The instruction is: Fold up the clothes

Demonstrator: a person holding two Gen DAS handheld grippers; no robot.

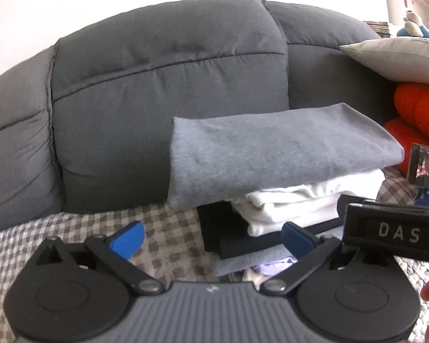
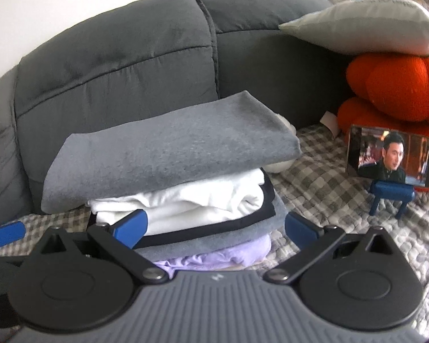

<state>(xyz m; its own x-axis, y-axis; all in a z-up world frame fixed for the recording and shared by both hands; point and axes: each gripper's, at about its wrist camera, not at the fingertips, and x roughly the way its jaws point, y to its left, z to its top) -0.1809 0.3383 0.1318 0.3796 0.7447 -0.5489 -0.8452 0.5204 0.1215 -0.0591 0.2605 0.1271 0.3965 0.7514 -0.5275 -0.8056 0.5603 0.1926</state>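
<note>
Both of your grippers sat closest to the lenses: your left gripper (image 1: 213,235) and your right gripper (image 2: 214,224) each had blue-padded jaws spread wide apart, with nothing between them.

Beyond them, you faced a dark grey quilted fabric sofa back (image 1: 157,85), which was the largest item. Its seat carried a grey-and-white checked cover (image 2: 323,177). On that cover stood the stack of folded clothes (image 2: 186,185), just ahead of both grippers. Your stack was topped by a folded grey knit garment (image 1: 274,154), overhanging the layers below on its left. Under it lay a folded white garment (image 2: 203,200), then a black layer (image 1: 231,234), another grey layer (image 2: 214,243) and a crumpled lilac piece (image 2: 228,254) at the bottom.

To the right, a pale grey cushion (image 2: 366,23) rested on an orange knotted plush cushion (image 2: 391,85). In front of that cushion, a phone showing video (image 2: 391,160) stood on a small blue stand (image 2: 391,195), well apart from your stack.
</note>
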